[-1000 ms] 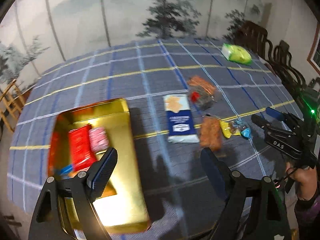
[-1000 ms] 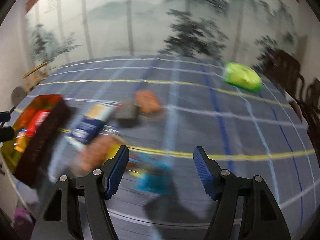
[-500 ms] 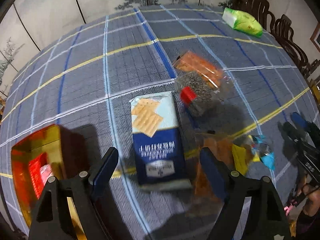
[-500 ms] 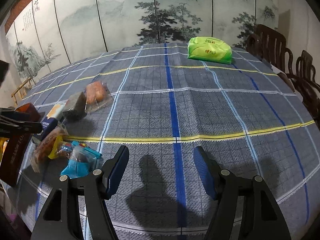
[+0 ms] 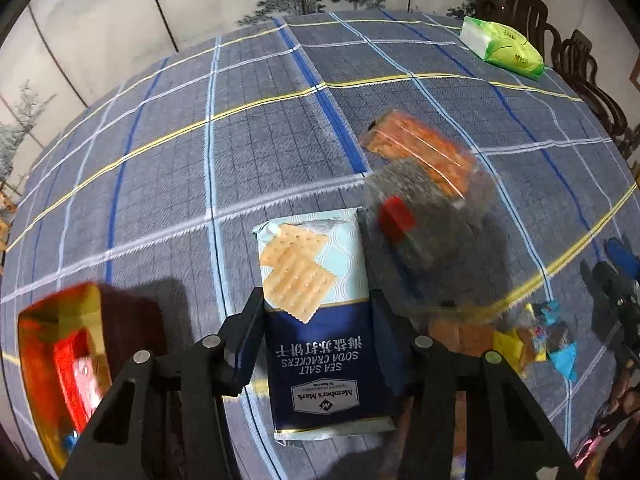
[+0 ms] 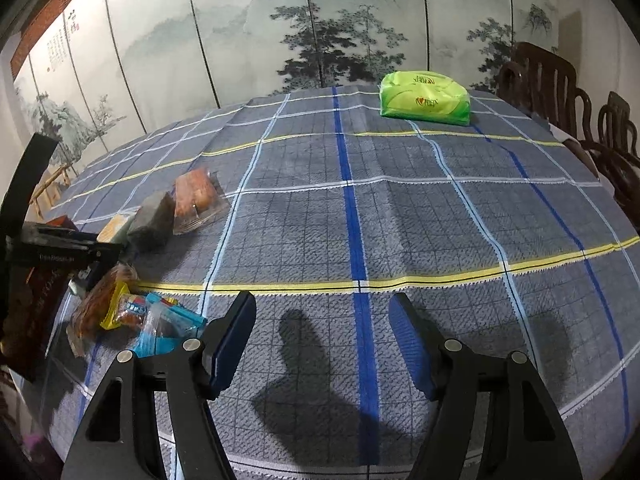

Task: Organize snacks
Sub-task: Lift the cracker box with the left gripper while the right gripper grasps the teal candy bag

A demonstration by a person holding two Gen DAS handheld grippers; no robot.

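**Snack table, both grippers low over the cloth**

Left gripper (image 5: 318,328): jaws straddling the soda cracker packet (image 5: 320,320), one finger along each long side, touching or nearly so; whether they press it cannot be told. The packet lies flat on the checked tablecloth (image 5: 160,168), label end nearest the camera.

Right gripper (image 6: 322,344): jaws apart, nothing between them, only bare tablecloth (image 6: 440,220) below.

Left of the packet, near edge: gold tin (image 5: 52,364), open, a red wrapper (image 5: 76,376) inside.

Right of the packet: an orange-brown snack bag (image 5: 460,332), then a cluster of small yellow and blue sweet wrappers (image 5: 548,340); in the right wrist view the same cluster (image 6: 156,320) sits just left of the right gripper.

Just beyond the packet: a blurred grey packet with a red label (image 5: 416,216), touching an orange snack in clear wrap (image 5: 420,152) behind it.

Far side of the table: green tissue pack (image 6: 426,98), well apart from the snacks. Dark wooden chairs (image 6: 560,92) at the table's right; a painted landscape screen (image 6: 280,20) behind
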